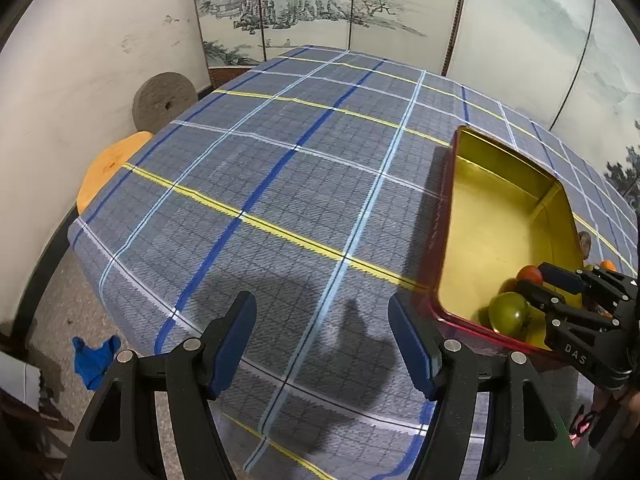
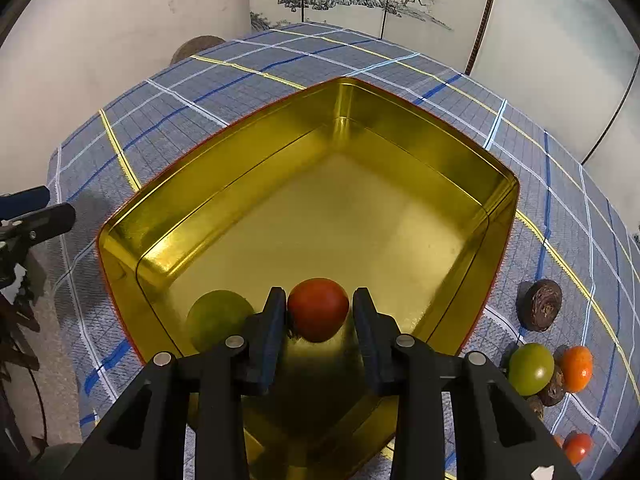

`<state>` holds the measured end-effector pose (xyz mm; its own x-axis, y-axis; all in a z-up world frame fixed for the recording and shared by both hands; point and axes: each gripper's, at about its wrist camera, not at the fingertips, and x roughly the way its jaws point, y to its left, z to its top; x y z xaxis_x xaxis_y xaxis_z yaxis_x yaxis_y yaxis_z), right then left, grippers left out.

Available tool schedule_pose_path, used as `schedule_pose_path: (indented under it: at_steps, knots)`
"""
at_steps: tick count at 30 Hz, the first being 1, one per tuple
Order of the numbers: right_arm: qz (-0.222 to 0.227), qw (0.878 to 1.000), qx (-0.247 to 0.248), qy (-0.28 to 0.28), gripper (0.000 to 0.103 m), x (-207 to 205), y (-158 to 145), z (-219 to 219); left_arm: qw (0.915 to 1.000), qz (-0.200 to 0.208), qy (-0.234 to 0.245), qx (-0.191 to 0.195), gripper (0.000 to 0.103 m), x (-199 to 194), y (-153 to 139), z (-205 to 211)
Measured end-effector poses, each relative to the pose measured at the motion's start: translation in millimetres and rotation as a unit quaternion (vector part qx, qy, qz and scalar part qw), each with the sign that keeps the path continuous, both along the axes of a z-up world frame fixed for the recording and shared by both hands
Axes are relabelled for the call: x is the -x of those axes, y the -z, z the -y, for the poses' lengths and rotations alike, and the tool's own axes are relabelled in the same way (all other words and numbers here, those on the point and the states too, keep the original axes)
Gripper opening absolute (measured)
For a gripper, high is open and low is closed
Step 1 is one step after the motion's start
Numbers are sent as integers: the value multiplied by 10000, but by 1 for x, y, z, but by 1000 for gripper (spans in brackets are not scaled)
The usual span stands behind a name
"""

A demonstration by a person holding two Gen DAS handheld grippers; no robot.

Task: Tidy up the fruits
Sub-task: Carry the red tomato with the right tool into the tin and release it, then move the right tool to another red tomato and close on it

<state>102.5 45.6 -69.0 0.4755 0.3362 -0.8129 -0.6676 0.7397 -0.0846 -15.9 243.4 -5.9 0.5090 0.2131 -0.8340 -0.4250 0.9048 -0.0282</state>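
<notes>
The right gripper (image 2: 318, 312) was down inside the near corner of the shallow gold-lined metal tin with the red outside (image 2: 224, 148), and a round red tomato (image 2: 318, 309) sat right between its blue-padded fingers (image 2: 272, 316). The left pad was touching the tomato, but there looked to be a sliver of gap on the right side, so I honestly couldn't tell if the jaws were pinching it or just loosely around it. A round green tomato (image 2: 216, 318) was on the tin floor just to the left of that, near the same corner.

The left gripper (image 1: 322, 344) hung over bare cloth to the left of the tin, jaws spread wide with nothing between them. From its camera you could see the right gripper (image 1: 532, 280) reaching into the tin.

Out on the blue-grey plaid tablecloth (image 2: 168, 112), to the right of the tin, the rest of the fruit was waiting: a small red tomato (image 2: 577, 447) nearest, then a second green tomato (image 2: 531, 368) next to a bright orange fruit (image 2: 576, 368) with a couple of dark wrinkly brown fruits (image 2: 554, 390) tucked against them, and a bigger dark brown round fruit (image 2: 540, 305) a bit farther back on its own.

Way at the back stood a folding screen painted with ink mountains and trees (image 1: 320, 4).
</notes>
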Motion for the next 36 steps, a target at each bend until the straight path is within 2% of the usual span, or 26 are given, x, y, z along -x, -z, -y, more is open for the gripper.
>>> schedule_pose_path:
  at_steps: [10,14,20,30,36]
  knots:
    - [186,9986,-496,58,33,24,-27,31,9991,69,413,20,69,-8,-8,35]
    - [286,9972,-644,232,33,34,-38,59,9978,104,649,69,69,-11,-11,53]
    - [470,9930,-755,783,35,38,-50,121,9948,124,1004,69,69,-16,-16,84]
    - [469,9763,-585,2029,35,22,-37,242,9885,89,1506,39,69,-22,-18,130]
    - [332,9705,-536,2328,35,12,-18,279,9843,13,1766,-1,69,-25,-17,157]
